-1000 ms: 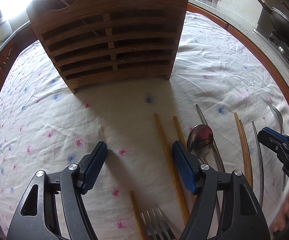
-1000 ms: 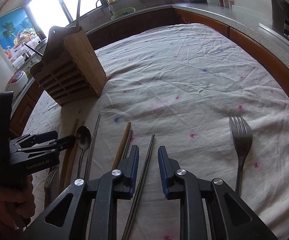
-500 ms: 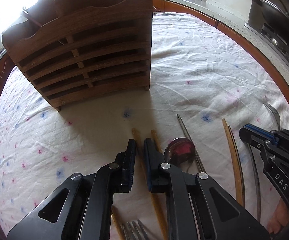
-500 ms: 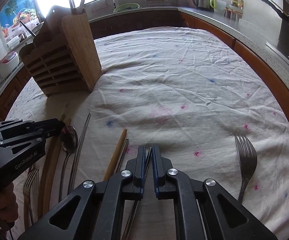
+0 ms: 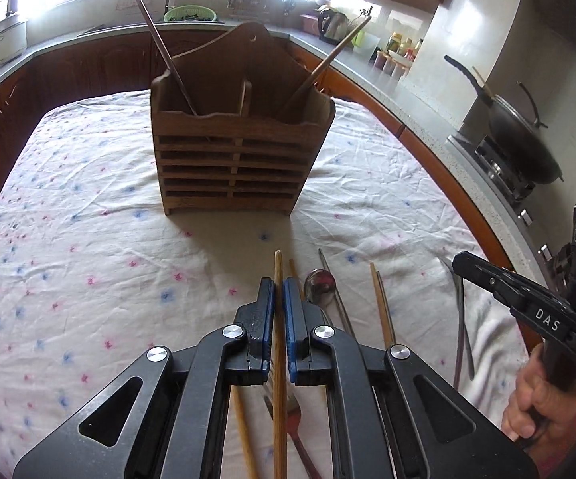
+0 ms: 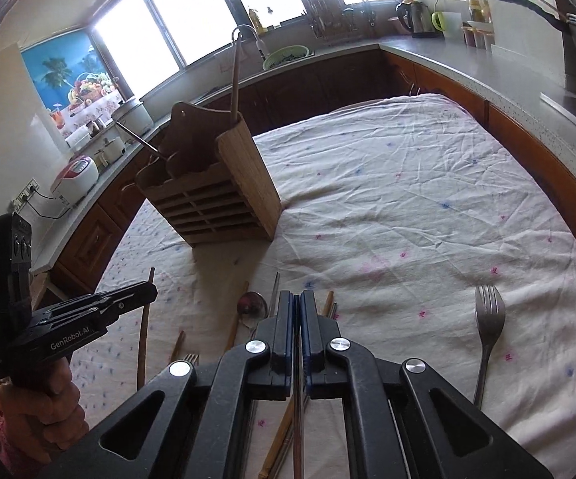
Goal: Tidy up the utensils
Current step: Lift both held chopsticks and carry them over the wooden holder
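Wrinkled floral tablecloth (image 6: 407, 207) under kitchen windows (image 6: 160, 36); left tool (image 5: 278, 291) clamps wooden chopstick (image 5: 278, 275), right tool (image 6: 296, 303) metal chopstick (image 6: 297, 431).

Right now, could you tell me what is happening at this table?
A person is sorting cutlery with two handheld grippers. The left gripper is shut on a light wooden chopstick, lifted off the floral tablecloth. The right gripper is shut on a thin metal chopstick. The slatted wooden utensil holder already has a chopstick in each compartment. A metal spoon, forks and more chopsticks lie on the cloth.
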A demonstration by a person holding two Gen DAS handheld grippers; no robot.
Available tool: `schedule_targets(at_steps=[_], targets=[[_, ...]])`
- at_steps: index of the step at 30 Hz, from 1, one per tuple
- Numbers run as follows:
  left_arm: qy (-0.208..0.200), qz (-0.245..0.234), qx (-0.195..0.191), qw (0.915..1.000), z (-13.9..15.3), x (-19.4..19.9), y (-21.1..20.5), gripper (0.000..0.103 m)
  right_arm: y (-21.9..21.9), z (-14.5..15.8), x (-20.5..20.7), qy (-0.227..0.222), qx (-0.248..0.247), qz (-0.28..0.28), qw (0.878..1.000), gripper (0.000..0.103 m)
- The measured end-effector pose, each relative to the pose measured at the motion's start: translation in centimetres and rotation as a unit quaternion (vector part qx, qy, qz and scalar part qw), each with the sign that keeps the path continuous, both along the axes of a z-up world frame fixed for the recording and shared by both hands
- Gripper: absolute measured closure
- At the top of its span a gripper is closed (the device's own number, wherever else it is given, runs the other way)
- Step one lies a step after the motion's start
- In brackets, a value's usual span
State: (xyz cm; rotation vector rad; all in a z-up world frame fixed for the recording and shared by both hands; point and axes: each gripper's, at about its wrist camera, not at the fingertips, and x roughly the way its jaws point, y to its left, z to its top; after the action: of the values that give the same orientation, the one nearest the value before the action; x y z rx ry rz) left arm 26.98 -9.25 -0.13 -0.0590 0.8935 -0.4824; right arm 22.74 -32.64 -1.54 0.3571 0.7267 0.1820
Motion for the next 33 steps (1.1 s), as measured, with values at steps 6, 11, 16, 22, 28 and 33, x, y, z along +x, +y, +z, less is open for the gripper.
schedule_targets(at_steps=[6, 11, 16, 22, 28, 33], targets=[[-0.022, 0.019, -0.037, 0.9989, 2.7, -2.1, 2.8, 0.099, 0.4, 3.2, -1.4, -0.042, 0.008, 0.01, 0.999, 0.099], [-0.047, 0.029, -0.057, 0.9969, 5.1, -4.0, 5.1, 0.099, 1.1, 5.4, -2.4, -0.07, 0.005, 0.015, 0.997, 0.099], [-0.071, 0.041, -0.07, 0.9941, 6.8, -5.3, 6.6, 0.099, 1.6, 7.2, -3.2, -0.095, -0.001, 0.016, 0.995, 0.099], [-0.094, 0.056, -0.087, 0.9902, 8.2, -6.2, 7.9, 0.099, 1.9, 8.9, -4.1, -0.12, -0.012, 0.013, 0.993, 0.099], [-0.124, 0.075, -0.094, 0.985, 9.4, -6.6, 8.9, 0.099, 1.9, 10.3, -4.5, -0.141, -0.018, 0.01, 0.99, 0.099], [-0.134, 0.082, -0.095, 0.983, 9.9, -6.3, 9.4, 0.099, 2.2, 10.8, -4.4, -0.15, -0.019, 0.01, 0.988, 0.099]])
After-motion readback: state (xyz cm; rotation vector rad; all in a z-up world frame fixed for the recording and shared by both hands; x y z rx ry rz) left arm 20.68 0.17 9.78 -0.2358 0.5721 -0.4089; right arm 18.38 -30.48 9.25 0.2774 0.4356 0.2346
